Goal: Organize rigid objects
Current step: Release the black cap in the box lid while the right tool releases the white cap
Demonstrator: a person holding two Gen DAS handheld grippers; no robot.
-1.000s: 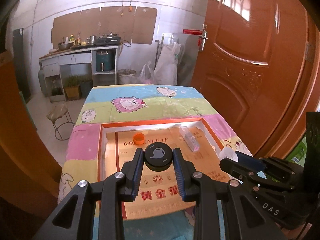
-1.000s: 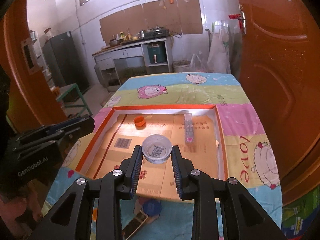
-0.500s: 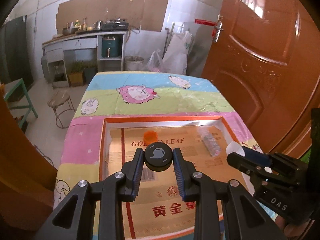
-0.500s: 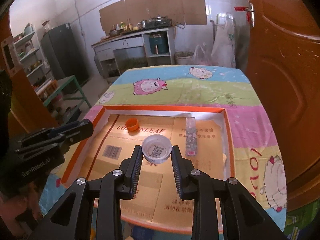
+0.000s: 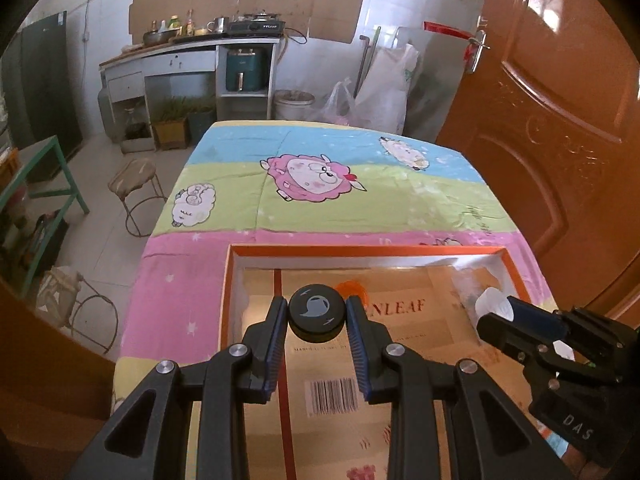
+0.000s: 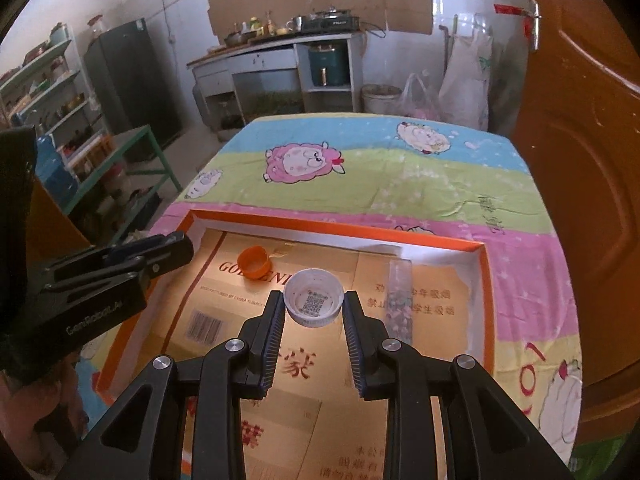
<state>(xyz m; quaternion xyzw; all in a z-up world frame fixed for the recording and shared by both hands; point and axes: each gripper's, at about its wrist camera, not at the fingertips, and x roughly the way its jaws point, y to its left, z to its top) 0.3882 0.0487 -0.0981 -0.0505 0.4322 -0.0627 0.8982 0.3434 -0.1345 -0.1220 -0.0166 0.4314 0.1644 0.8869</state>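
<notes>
Grippers each hold a cap above the tray (image 6: 336, 229); the left gripper (image 5: 317, 316) is clamped on a black cap (image 5: 317, 311), its blue-padded fingers (image 5: 276, 334) pressing the cap's two sides, the flat top with its pale mark facing the camera; the right gripper (image 6: 313, 306) is clamped on a white cap (image 6: 313, 298), held hollow side up, a printed code square showing inside it.

Both caps hang over the tray, a shallow orange-rimmed box with white inner walls, lined with printed cardboard (image 6: 320, 360) that carries a barcode and red lettering; the tray sits on a table under a striped cartoon-sheep cloth (image 5: 312, 184).

On the cardboard lies an orange cap (image 6: 253, 262), open side tilted up, near the tray's far left corner in the right wrist view; in the left wrist view it (image 5: 352, 290) peeks out just behind the black cap. A clear tube (image 6: 399, 300) with small mixed-colour bits inside lies lengthwise near the tray's right wall, well apart from the orange cap.

In the left wrist view the right gripper (image 5: 494, 312) reaches in from the right edge with the white cap at its tip, over the tray's right part; in the right wrist view the left gripper's body (image 6: 120, 268) enters from the left, over the tray's left rim.

A brown door (image 5: 560, 128) stands open beside the table.
</notes>
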